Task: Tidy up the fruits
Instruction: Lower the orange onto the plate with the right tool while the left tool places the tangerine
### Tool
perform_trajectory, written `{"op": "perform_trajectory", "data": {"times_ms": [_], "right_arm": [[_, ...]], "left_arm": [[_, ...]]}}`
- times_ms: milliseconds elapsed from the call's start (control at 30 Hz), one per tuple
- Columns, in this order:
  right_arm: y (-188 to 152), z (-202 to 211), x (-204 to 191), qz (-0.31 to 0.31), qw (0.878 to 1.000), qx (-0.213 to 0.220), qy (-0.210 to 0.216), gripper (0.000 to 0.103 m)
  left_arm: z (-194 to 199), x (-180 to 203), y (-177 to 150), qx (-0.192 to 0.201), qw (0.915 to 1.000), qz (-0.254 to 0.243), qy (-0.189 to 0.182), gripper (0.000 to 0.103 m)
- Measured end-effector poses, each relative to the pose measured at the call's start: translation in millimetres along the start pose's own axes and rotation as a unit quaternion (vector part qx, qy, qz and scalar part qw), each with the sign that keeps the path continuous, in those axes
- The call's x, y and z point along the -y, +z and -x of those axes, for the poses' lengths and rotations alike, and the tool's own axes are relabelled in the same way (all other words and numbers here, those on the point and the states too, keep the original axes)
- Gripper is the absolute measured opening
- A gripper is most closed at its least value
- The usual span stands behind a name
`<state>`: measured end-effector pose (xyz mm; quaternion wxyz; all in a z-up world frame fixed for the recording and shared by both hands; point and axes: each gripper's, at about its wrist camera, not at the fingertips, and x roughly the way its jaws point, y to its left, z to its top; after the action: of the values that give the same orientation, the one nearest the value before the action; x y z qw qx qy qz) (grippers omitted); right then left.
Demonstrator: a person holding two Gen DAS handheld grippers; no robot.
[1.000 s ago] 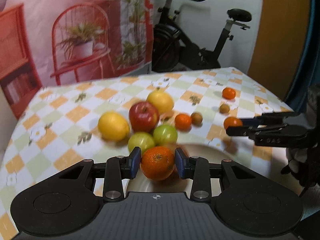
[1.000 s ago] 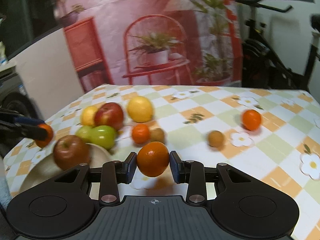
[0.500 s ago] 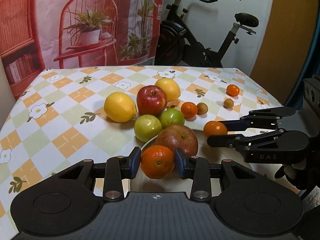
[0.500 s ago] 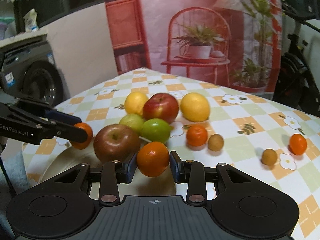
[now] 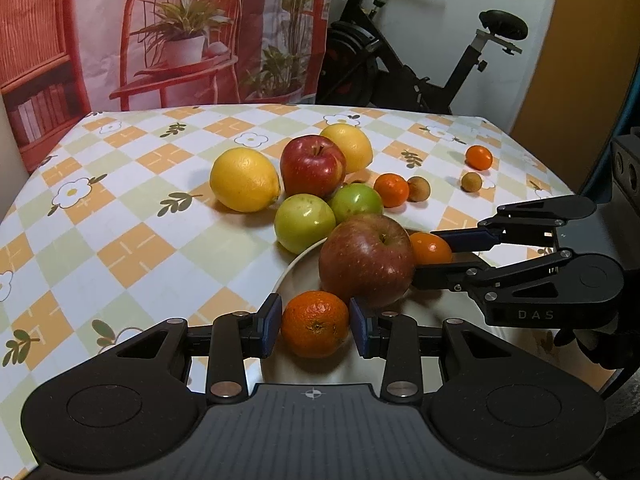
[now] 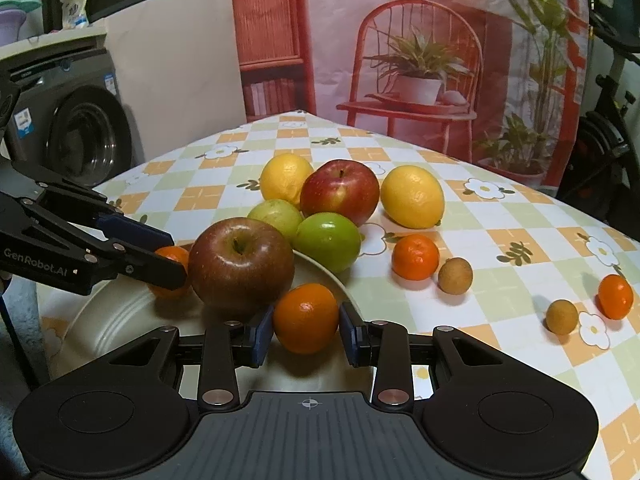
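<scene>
Two grippers, left gripper [image 5: 315, 326] and right gripper [image 6: 306, 330], each clamp tangerine over plate [image 6: 104, 320]; lower gently beside dark apple [image 6: 241, 263], then release.

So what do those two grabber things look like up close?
Each hand-held gripper is matte black, with a wide ribbed body, two round discs, silver rivets and thin linked bars. The fingers end in dark blue pads. The left hand-held gripper has white "GenRobot.AI" lettering on its side; the right hand-held gripper reads "DAS". No cables show.
</scene>
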<state>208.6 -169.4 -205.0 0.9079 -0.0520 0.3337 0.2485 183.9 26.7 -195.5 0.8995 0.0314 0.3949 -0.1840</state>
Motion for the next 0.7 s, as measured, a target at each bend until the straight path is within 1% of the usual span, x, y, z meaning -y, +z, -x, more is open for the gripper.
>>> {"op": "perform_trajectory", "data": {"times_ms": [233,700], "right_arm": [[-2.3,-6.5,-4.9,0.021,1.000,-0.002,0.000,0.033],[-8.1,-4.7,-6.1,0.019,1.000,0.012,-0.008,0.033]], "left_arm": [[-1.7,0.9,0.3,0.001,1.0000,-0.003,0.001,0.039],[-0.7,5.9,-3.0,0.012,0.9998,-0.003,0.015,0.040]]}}
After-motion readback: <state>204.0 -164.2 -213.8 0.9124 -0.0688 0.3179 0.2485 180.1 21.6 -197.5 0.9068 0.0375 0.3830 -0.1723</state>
